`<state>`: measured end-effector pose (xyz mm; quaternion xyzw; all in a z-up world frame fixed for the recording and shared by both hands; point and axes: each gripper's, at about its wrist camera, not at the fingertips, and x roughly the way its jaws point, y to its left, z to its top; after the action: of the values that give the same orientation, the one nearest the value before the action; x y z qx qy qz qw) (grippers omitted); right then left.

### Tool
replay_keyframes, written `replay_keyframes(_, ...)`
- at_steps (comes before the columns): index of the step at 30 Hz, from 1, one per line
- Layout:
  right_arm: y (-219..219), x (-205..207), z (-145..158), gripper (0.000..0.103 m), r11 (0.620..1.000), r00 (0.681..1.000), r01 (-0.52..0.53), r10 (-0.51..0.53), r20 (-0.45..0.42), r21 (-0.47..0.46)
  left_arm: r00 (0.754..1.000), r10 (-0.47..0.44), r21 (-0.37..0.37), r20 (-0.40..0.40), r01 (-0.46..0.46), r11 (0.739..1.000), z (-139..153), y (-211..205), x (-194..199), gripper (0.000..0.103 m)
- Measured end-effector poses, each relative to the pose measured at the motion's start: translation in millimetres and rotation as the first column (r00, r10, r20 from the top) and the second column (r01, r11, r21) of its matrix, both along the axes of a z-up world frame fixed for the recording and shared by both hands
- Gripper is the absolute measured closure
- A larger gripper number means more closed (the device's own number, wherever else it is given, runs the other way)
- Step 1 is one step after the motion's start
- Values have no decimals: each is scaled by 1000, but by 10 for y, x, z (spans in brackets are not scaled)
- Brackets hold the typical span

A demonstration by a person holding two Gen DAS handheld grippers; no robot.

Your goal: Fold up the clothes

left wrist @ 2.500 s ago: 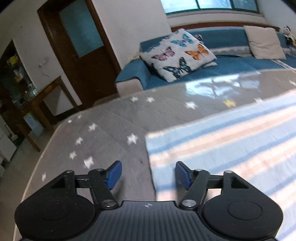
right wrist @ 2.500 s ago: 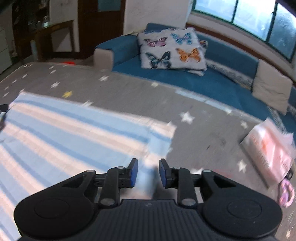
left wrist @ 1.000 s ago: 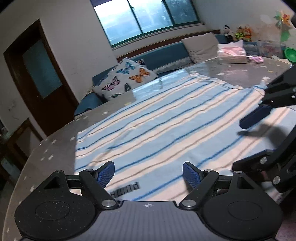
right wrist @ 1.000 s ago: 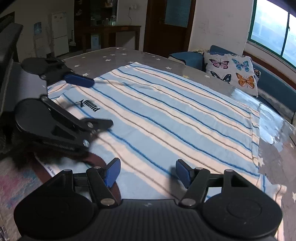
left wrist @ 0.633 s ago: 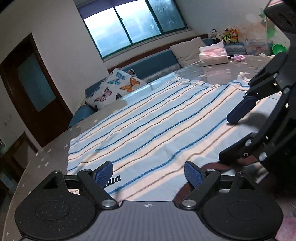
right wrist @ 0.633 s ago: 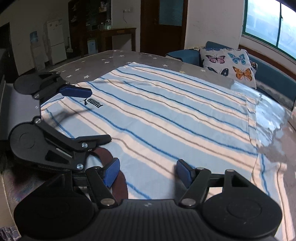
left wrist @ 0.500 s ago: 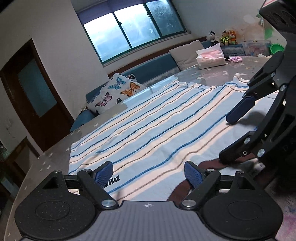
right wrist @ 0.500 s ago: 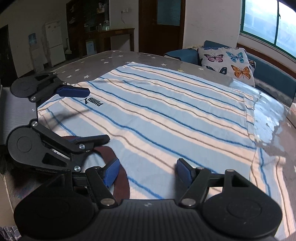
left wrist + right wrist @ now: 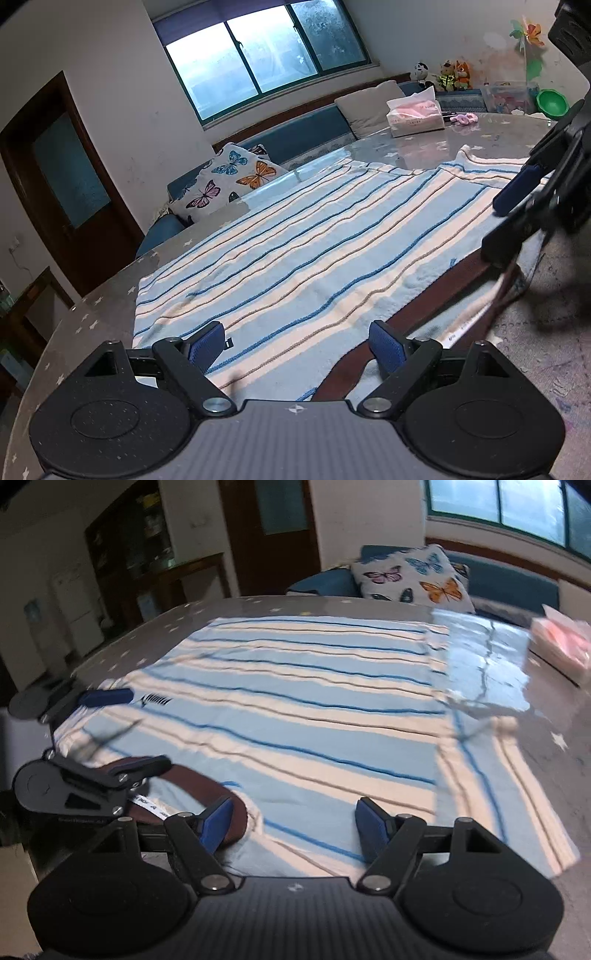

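A light-blue T-shirt with blue and brown stripes lies flat on the grey star-patterned table. Its brown collar is at the near edge. My left gripper stands open just above that edge, left of the collar, and grips nothing. My right gripper hovers right of the collar. Its jaws are opening over the cloth, pads off the fabric. Each wrist view shows the other gripper: the right gripper and the left gripper.
A pink tissue pack and a pink hair tie lie on the far part of the table. Behind it run a blue sofa with a butterfly pillow and a beige cushion. A green bowl sits far right.
Both grippers came back from the shirt's far corners to its collar edge. Over the last second the right gripper slid right and rolled, widening its jaws; the left hardly moved lately.
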<state>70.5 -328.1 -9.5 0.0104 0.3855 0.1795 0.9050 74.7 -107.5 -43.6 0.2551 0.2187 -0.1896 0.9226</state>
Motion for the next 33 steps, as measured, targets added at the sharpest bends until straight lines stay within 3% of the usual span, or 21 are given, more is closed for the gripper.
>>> replay_keyframes(7,-140,-56,38,28,996,997,-47,51,-53,78,1000,-3,8,-1,3,1000,-4,1,1,14)
replay_keyframes(14,-69,-203,185,28,994,997,-80,79,20,70,998,-65,48,-22,66,997,24,52,-119,10)
replay_keyframes(18,22,-144,238,28,998,996,-11,17,84,-66,993,-111,59,-48,114,992,35,84,-227,10)
replay_keyframes(20,68,-115,155,28,992,997,-33,41,70,-119,992,-116,61,-51,119,991,51,88,-252,10)
replay_keyframes(25,209,-239,-7,28,978,992,-122,126,11,-169,990,-130,27,-45,131,991,160,48,-288,9)
replay_keyframes(33,38,-393,79,28,988,995,-95,96,3,-125,990,-141,-48,19,142,989,295,-348,-138,8)
